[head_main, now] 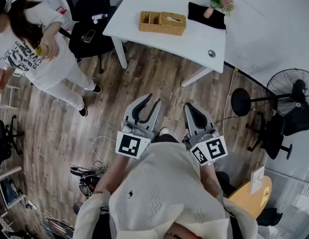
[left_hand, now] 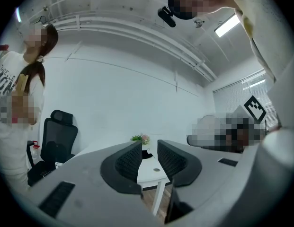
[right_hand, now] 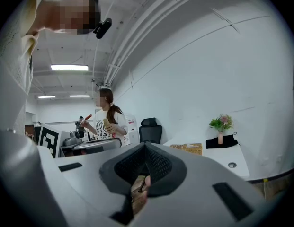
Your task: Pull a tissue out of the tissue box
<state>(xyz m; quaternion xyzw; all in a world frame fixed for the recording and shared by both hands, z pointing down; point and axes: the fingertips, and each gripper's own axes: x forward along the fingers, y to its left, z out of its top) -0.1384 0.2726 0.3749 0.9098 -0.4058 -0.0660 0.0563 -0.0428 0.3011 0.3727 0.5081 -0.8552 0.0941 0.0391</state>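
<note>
A wicker tissue box [head_main: 162, 23] with a white tissue showing at its top stands on the white table [head_main: 159, 1] far ahead of me; in the right gripper view the wicker tissue box [right_hand: 187, 148] is small and distant. My left gripper [head_main: 153, 99] hangs over the wooden floor well short of the table, its jaws open with nothing between them. In the left gripper view the left gripper [left_hand: 149, 143] frames the table's corner through the gap. My right gripper [head_main: 190, 106] is beside it, shut and empty; in its own view the right gripper [right_hand: 145, 145] shows its pads together.
A vase of flowers [head_main: 216, 1] on a black cloth sits at the table's far right. A person in a white T-shirt [head_main: 40, 49] stands at the left beside a black office chair [head_main: 92, 19]. A floor fan [head_main: 288, 91] is at the right, cables [head_main: 87, 176] lie near my feet.
</note>
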